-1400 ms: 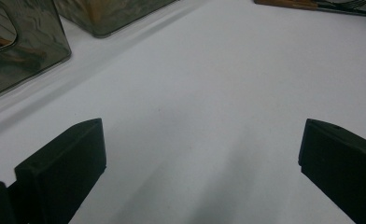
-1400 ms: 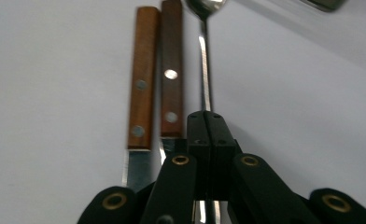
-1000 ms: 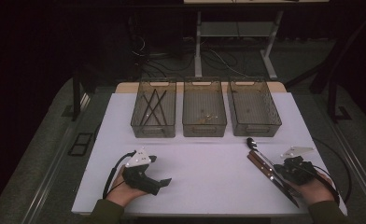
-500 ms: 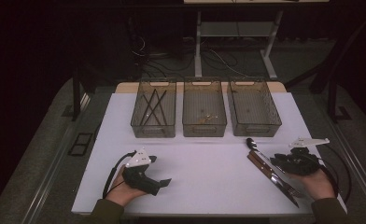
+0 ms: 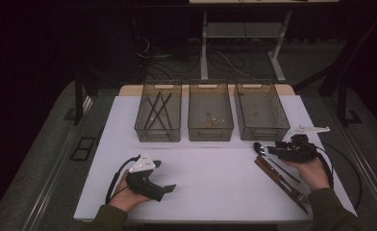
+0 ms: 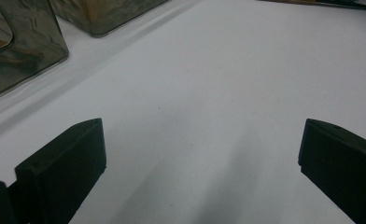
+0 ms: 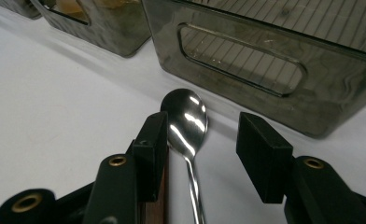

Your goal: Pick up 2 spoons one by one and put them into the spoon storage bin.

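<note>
A metal spoon [image 7: 186,122] lies on the white table [image 5: 215,178] just in front of the right-hand bin [image 7: 274,60]. Its bowl sits between the jaws of my right gripper [image 7: 202,135]. Those jaws have just been opening, and the pads do not press on the spoon, though the left pad stands close to it. A brown wooden utensil [image 7: 155,207] lies beside the spoon's handle. In the high view the right gripper [image 5: 271,150] points left over the spoon [image 5: 257,147] and the dark utensils [image 5: 282,183]. My left gripper [image 6: 200,135] rests wide open with bare table between its jaws [image 5: 162,177].
Three smoky see-through bins stand in a row at the back. The left bin [image 5: 158,115] holds several dark sticks, the middle bin [image 5: 210,115] a few small bits, and the right bin [image 5: 261,111] looks bare. A desk frame and cables [image 5: 225,57] lie beyond the table.
My right gripper has moved away from the person toward the right bin, along the utensils to the spoon's bowl, and its jaws have opened. The left gripper has stayed put.
</note>
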